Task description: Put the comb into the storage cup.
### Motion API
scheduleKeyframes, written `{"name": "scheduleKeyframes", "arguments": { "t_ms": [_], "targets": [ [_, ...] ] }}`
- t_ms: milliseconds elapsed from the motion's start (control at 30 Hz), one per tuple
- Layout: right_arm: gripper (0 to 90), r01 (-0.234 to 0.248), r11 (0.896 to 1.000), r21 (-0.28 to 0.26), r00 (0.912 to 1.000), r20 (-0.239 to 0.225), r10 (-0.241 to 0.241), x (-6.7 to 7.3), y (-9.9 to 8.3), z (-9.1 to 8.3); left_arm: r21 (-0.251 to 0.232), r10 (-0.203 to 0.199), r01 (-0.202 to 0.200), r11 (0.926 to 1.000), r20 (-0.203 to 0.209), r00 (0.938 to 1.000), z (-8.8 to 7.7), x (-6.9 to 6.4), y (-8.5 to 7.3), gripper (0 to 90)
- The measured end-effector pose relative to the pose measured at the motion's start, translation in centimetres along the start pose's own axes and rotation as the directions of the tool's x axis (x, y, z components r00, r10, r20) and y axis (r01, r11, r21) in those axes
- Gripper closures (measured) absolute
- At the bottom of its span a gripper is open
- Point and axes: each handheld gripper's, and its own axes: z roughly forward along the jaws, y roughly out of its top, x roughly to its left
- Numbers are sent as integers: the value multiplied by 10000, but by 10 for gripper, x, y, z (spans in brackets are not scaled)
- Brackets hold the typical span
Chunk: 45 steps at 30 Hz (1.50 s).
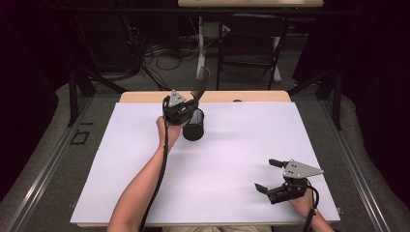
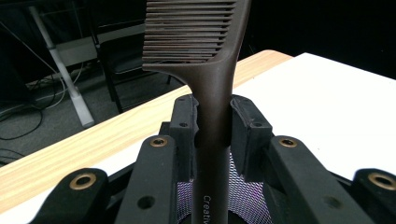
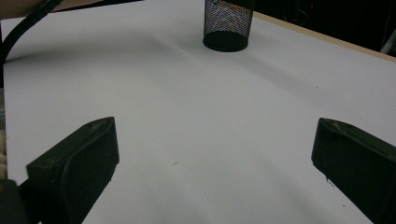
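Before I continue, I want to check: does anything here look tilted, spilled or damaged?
Nothing stands out. The brown comb is clamped by its handle in the left hand-held gripper over the upright black mesh cup. Nothing is spilled.

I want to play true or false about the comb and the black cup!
1. The left gripper pinches the comb by its handle. True.
2. The comb lies flat on the table. False: it is held upright over the mesh cup.
3. The right gripper holds a pencil. False: its jaws are open with nothing between them.
4. The mesh cup stands upright on the white table top. True.
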Motion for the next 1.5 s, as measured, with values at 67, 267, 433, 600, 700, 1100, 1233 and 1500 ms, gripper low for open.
{"name": "scheduleKeyframes", "arguments": {
  "t_ms": [67, 267, 433, 600, 700, 1100, 1233, 1500],
  "targets": [
    [4, 6, 10000, -3, 10000, 4, -6, 0, 0, 0, -1, -17, 17, 10000, -10, 10000, 0, 0, 0, 724],
    [4, 10, 10000, -5, 10000, 10, -10, 0, 0, 0, -20, -36, 36, 10000, -47, 10000, 0, 0, -2, 724],
    [4, 7, 10000, -3, 10000, 10, -7, 0, 0, 0, 49, -27, 28, 10000, -42, 10000, 0, 0, -3, 723],
    [4, 2, 10000, -8, 10000, 7, -2, 0, 0, 0, 93, -48, 48, 9999, -27, 10000, 1, 0, -3, 723],
    [4, -3, 10000, -11, 10000, 6, 3, 0, 0, 0, 149, -39, 40, 9999, -18, 10000, 1, 0, -4, 723],
    [4, -3, 10000, -1, 10000, -14, 3, 0, 0, 0, 457, -54, 51, 9989, 54, 10000, 4, -1, -5, 721],
    [4, -1, 10000, -3, 10000, -6, 1, 0, 0, 0, 582, -44, 41, 9983, 58, 10000, 5, -1, -6, 721],
    [4, -36, 10000, 7, 10000, -14, 36, 0, 0, 0, 767, 210, -211, 9968, 28, 9998, 4, -3, -6, 719]
  ]
}}
